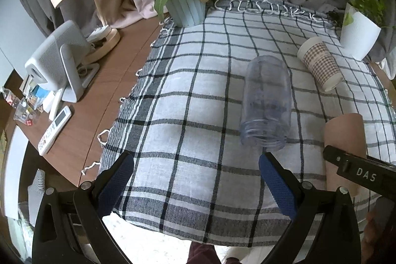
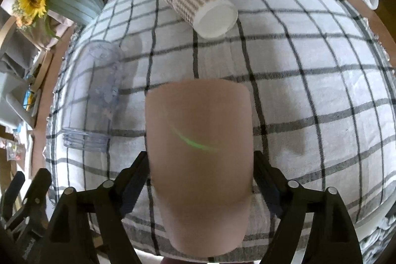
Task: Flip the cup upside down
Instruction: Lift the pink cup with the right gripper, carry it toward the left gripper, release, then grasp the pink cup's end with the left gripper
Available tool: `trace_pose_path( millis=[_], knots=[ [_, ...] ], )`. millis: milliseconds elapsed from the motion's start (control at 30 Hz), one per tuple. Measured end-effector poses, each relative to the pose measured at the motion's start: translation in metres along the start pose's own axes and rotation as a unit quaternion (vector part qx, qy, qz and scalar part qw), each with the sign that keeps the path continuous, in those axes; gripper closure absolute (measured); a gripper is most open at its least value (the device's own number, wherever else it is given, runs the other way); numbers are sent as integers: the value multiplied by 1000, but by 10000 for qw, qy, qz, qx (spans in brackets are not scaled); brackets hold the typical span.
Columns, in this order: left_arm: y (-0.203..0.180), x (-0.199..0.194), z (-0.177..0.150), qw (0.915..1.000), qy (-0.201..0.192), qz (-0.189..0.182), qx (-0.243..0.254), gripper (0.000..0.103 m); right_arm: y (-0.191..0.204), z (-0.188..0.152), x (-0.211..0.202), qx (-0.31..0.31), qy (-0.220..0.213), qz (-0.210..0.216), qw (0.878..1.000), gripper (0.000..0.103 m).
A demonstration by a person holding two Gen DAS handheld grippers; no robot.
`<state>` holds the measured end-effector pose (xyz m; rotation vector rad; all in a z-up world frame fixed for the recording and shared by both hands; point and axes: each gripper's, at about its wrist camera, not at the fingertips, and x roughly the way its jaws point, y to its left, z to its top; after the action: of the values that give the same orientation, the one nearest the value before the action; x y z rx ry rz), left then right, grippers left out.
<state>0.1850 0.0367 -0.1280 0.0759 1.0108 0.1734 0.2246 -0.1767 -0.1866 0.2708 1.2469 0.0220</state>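
Observation:
My right gripper is shut on a plain brown cup, which fills the middle of the right wrist view and lies along the fingers above the checked cloth. The same cup shows at the right of the left wrist view, with the right gripper's black body over it. My left gripper is open and empty above the cloth. A clear plastic cup lies on its side just beyond its right finger; it also shows in the right wrist view.
A patterned paper cup lies on its side at the back right, also in the right wrist view. A sunflower pot and a white plant pot stand at the back. A fan and remote sit left.

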Motion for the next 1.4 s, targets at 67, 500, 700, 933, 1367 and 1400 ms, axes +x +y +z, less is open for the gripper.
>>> trace_pose_path(
  millis=[67,500,700,933,1367,1400],
  knots=[
    [-1,-7,-1,10000,-77,-52,9,0,0,-1,-11,-43,-119,-55,9999,21],
    [-42,-59,-15,9943,-563,-844,322,0,-33,-35,-109,58,-1286,-611,9898,17],
    [-72,-68,-36,9902,-673,-1103,523,0,-65,-57,-126,286,-1559,-778,9843,17],
    [-103,-62,-56,9853,-659,-1411,697,0,-98,-82,-128,445,-1665,-991,9800,17],
    [-155,-44,-97,9778,-1357,-1269,972,1,-130,-111,-110,399,-1581,-1431,9762,17],
    [-157,-41,-99,9775,-1413,-1233,971,1,-132,-112,-108,391,-1567,-1461,9760,17]
  ],
)
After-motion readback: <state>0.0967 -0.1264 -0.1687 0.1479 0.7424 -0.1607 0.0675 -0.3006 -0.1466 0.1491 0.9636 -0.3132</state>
